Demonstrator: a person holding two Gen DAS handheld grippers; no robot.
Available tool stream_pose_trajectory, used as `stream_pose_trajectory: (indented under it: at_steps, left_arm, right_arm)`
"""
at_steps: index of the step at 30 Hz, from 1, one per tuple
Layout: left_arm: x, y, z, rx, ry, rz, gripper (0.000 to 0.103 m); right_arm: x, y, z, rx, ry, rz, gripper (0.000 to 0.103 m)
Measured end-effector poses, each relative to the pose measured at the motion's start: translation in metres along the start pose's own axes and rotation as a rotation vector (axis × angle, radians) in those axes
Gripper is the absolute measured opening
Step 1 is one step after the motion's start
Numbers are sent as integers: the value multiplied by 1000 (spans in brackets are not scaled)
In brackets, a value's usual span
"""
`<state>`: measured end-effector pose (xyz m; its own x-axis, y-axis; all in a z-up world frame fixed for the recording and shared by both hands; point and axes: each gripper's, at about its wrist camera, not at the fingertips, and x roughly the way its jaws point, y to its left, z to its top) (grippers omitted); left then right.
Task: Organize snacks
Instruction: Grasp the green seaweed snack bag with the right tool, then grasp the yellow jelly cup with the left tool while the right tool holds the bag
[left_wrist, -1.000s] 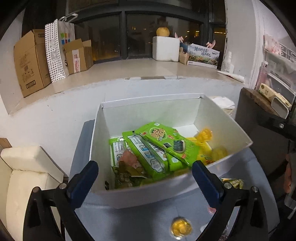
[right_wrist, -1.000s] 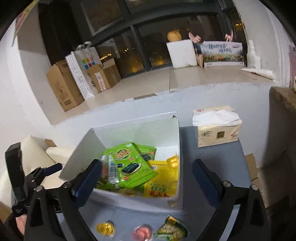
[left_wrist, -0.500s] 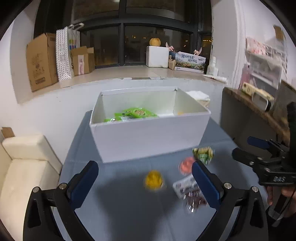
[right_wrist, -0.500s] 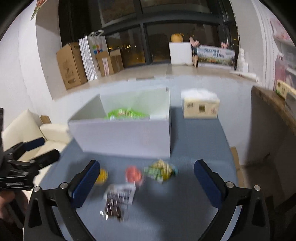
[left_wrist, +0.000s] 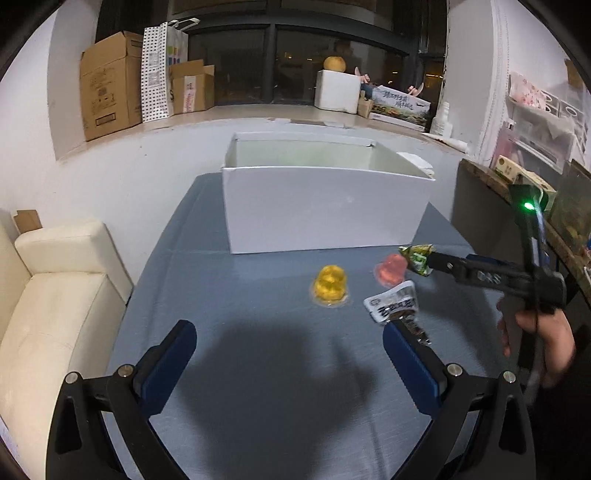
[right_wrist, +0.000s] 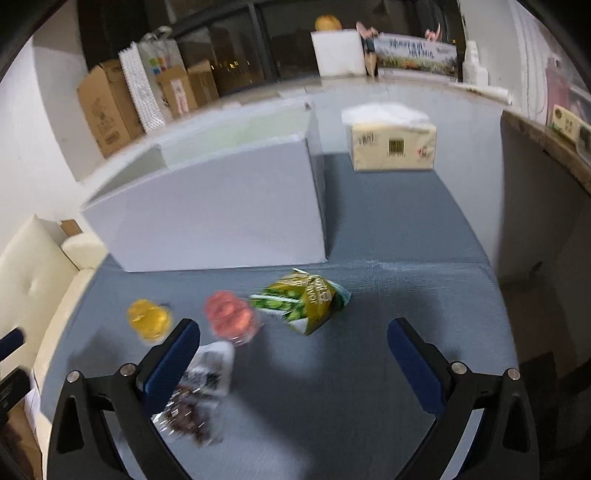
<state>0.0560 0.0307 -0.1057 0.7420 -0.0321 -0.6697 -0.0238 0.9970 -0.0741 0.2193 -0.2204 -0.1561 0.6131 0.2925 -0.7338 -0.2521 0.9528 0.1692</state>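
A white box (left_wrist: 325, 206) stands at the far middle of the grey-blue table (left_wrist: 258, 369); its contents are hidden from here. In front of it lie a yellow jelly cup (left_wrist: 330, 286), a pink jelly cup (left_wrist: 389, 271), a green snack packet (left_wrist: 417, 256) and a clear packet of dark snacks (left_wrist: 395, 306). My left gripper (left_wrist: 290, 365) is open and empty, short of the yellow cup. My right gripper (right_wrist: 293, 354) is open and empty too. The green packet (right_wrist: 303, 299) lies just ahead of it, and the clear packet (right_wrist: 199, 387) sits by its left finger.
A tissue box (right_wrist: 393, 146) stands right of the white box. A cream sofa (left_wrist: 55, 295) borders the table's left edge and a dark cabinet (left_wrist: 480, 206) its right. Cardboard boxes (left_wrist: 110, 99) sit on the window ledge. A hand (left_wrist: 535, 332) holds the right gripper.
Both grippers have pulled back from above the box and dropped low over the table. The loose snacks in front of the box now fill both views.
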Motion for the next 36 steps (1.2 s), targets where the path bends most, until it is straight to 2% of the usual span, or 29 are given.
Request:
stream_pose_trajectory:
  at_steps: [3, 7, 10, 11, 15, 18, 23, 32, 36]
  left_arm:
    - [3, 5, -5, -13, 14, 0, 103]
    - [10, 5, -10, -13, 36, -9, 103]
    - [14, -1, -11, 3, 42, -15, 103]
    - [16, -2, -12, 4, 43, -12, 103]
    - [22, -6, -11, 5, 52, -19, 103]
    - [26, -10, -10, 9, 54, -23, 103]
    - [41, -16, 3, 29, 52, -23, 103]
    - [102, -35, 31, 58, 105, 18, 103]
    - [130, -38, 35, 55, 157, 35, 103]
  right_arm:
    - [18, -5, 6, 25, 21, -1, 103]
    - [37, -3, 8, -12, 49, -24, 101]
    - [43, 1, 8, -49, 60, -60, 80]
    - [43, 2, 8, -64, 57, -75, 63]
    - [39, 2, 5, -70, 59, -46, 55]
    - [32, 1, 3, -66, 49, -43, 53]
    - [0, 8, 1, -86, -16, -15, 52]
    - [-66, 17, -27, -73, -80, 76, 52]
    - [-76, 15, -35, -69, -87, 93, 52]
